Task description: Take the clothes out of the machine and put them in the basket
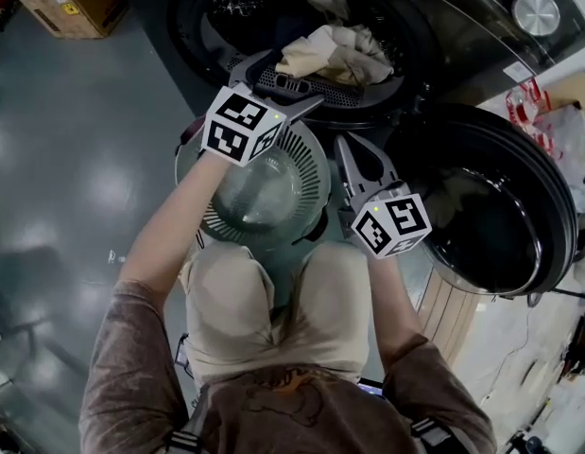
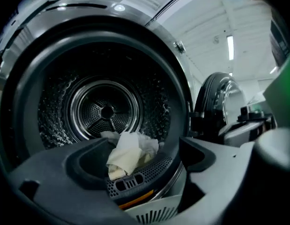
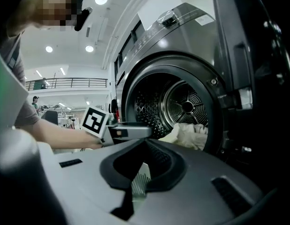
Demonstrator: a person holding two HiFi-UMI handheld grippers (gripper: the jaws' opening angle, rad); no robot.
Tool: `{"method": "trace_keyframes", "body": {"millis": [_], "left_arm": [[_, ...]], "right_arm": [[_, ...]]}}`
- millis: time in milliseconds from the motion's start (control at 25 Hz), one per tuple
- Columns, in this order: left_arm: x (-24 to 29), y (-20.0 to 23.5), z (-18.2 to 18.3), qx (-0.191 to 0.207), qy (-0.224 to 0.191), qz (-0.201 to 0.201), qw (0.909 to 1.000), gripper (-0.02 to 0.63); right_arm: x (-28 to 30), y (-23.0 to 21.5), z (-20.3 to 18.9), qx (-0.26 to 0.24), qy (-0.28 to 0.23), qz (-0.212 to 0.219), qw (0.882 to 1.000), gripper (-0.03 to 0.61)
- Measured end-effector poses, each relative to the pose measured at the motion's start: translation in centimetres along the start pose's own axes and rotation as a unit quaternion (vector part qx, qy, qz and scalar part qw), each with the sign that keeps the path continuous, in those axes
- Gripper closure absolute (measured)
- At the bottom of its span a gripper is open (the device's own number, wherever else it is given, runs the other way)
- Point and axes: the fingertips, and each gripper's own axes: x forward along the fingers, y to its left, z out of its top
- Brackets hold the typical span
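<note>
Clothes (image 1: 335,53), a pale crumpled bundle at the drum's (image 2: 107,111) front lip above the basket (image 1: 311,183), look soft, light and floppy; pinch a raised fold; left gripper (image 2: 140,151) fingers gape empty before it; right gripper (image 3: 145,144) fingers are closed on nothing.

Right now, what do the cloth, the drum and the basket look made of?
Cloth: soft cream fabric, probably cotton; it lies crumpled in folds. Drum: shiny perforated metal, likely steel. Basket: pale plastic, judging by its moulded slats.
</note>
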Motion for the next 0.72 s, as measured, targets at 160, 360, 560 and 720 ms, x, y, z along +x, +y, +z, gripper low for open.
{"method": "trace_keyframes", "body": {"millis": [160, 360, 560, 720], "left_arm": [[4.1, 1.1, -1.0, 0.017, 0.022, -0.007, 0.9996, 0.152], [8.9, 2.2, -2.5, 0.043, 0.050, -0.007, 0.9978, 0.152], [12.3, 2.9, -3.7, 0.078, 0.080, -0.010, 0.9937, 0.152], [14.8, 2.7, -5.0, 0.118, 0.116, -0.016, 0.9860, 0.152]], "right_arm": [[-0.5, -0.4, -0.7, 0.013, 0.003, -0.007, 1.000, 0.581], [-1.3, -1.4, -1.5, 0.021, 0.007, -0.022, 1.000, 0.581], [-1.9, -1.4, -1.9, 0.025, 0.008, -0.025, 0.999, 0.581], [-2.4, -1.2, -2.3, 0.025, 0.014, -0.027, 0.999, 0.581]]}}
